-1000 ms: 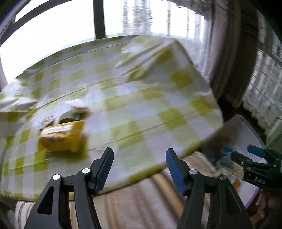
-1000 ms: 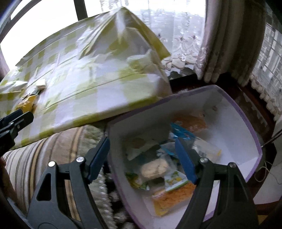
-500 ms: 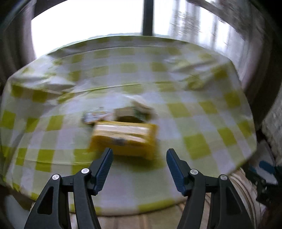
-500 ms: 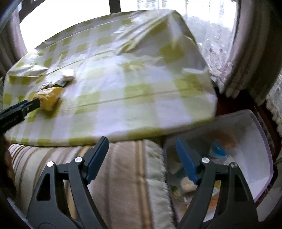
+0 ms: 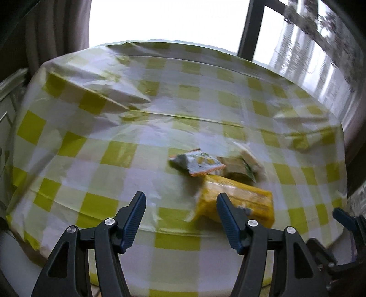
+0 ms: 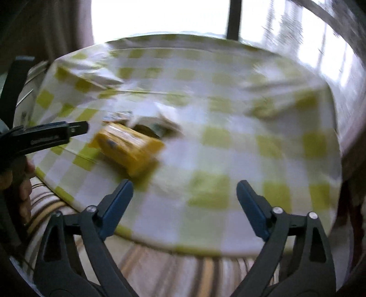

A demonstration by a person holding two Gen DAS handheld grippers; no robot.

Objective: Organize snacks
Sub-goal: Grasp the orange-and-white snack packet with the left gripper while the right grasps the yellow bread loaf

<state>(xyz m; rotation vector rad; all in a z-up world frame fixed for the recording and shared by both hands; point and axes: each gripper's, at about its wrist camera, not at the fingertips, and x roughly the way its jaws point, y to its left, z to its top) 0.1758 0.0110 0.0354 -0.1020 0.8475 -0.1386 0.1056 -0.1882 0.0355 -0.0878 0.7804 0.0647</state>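
A desk (image 5: 114, 146) draped in a green-checked cloth (image 5: 189, 91) is seen ahead of both grippers. The left gripper (image 5: 180, 219) and right gripper (image 6: 184, 205) are held wide open and empty. A yellow pack (image 5: 240, 203) lies just beyond the left gripper's right finger, smaller packets (image 5: 199, 162) behind it.

A home living or dining room: a table (image 5: 96, 201) draped in a creased yellow-and-white checked cloth stands before a bright window (image 5: 160, 20) hung with heavy curtains (image 5: 52, 34) and lace sheers (image 5: 320, 75), with striped upholstery (image 6: 160, 269) at its near edge and snack packets (image 5: 235, 201) lying on the cloth
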